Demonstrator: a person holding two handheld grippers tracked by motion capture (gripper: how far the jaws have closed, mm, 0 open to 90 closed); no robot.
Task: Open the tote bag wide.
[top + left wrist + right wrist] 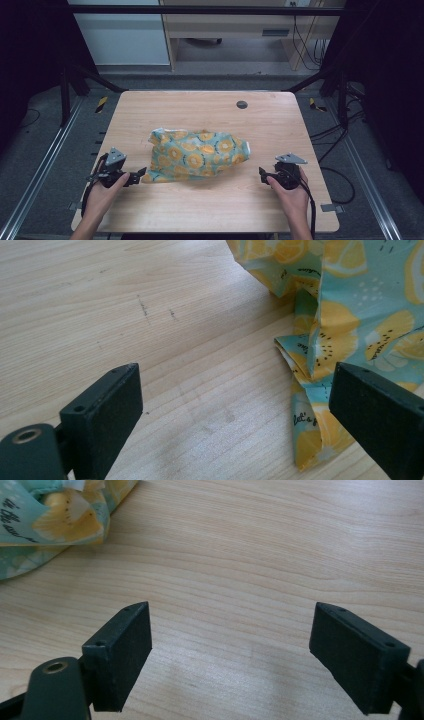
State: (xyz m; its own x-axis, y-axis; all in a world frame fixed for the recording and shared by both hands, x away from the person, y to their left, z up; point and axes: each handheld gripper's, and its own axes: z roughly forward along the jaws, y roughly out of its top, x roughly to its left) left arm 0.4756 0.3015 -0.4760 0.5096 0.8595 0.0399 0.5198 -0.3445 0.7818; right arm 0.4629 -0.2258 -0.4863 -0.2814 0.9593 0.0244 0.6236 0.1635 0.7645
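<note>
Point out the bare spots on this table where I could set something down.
The table is bare along its far edge, behind the crumpled fruit-print cloth, apart from a small dark round fitting. The near edge between both hands is free too. It is tight at the cloth's left corner, where the open left gripper sits. The open right gripper has bare wood ahead.

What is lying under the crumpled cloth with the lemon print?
The cloth lies on the wooden table, and bare wood shows all around it. Its folds bulge upward, but they cover whatever is beneath, so whether anything is hidden under it cannot be seen.
</note>
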